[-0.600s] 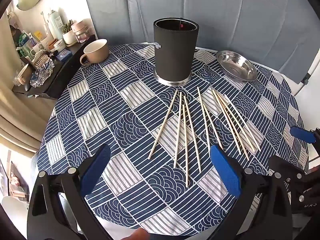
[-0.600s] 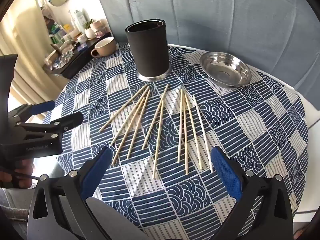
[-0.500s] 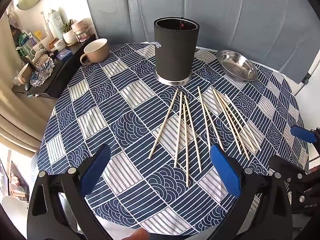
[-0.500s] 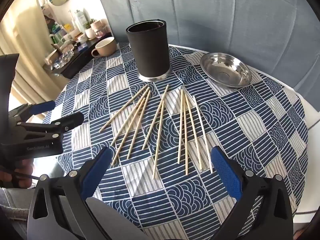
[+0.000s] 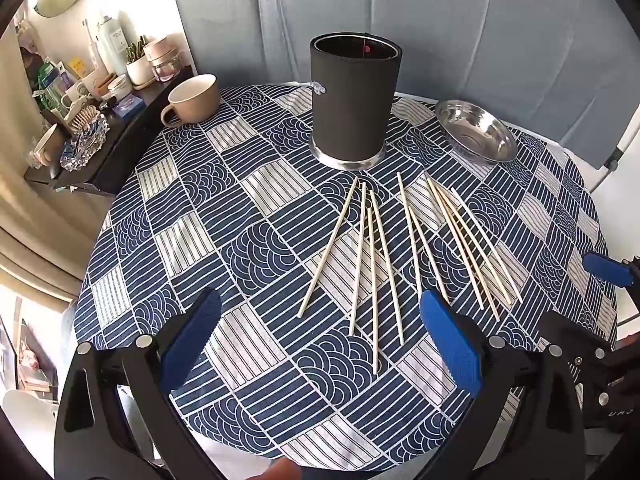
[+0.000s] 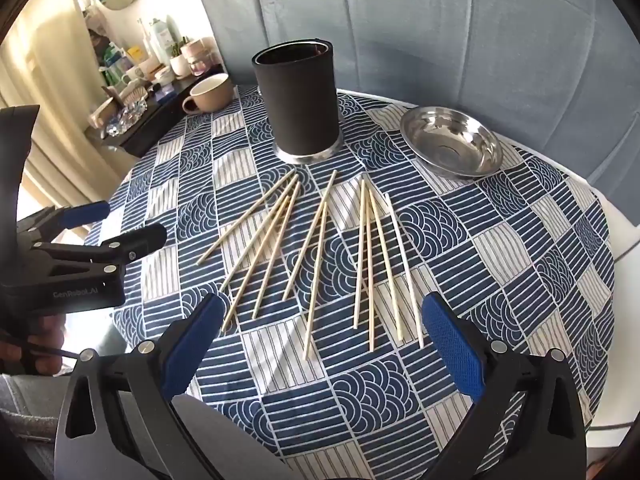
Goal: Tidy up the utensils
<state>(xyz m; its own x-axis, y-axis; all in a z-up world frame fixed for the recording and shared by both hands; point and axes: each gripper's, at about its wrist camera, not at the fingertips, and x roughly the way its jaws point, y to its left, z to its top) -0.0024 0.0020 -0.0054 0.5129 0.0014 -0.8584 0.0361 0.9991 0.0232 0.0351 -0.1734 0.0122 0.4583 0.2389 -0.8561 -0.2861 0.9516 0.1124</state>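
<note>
Left wrist view: left tool spread wide, empty | right tool likewise apart | chopsticks loose on table before black holder | light, stiff, roll-prone; pinch mid-shaft.

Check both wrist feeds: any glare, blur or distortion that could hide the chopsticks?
Left wrist view: sharp, with fisheye bending at the edges; the pale wooden chopsticks read clearly on the blue patterned tablecloth.
Right wrist view: a blown-out window at left, highlights on the shallow steel dish, chopsticks still crisp.
</note>
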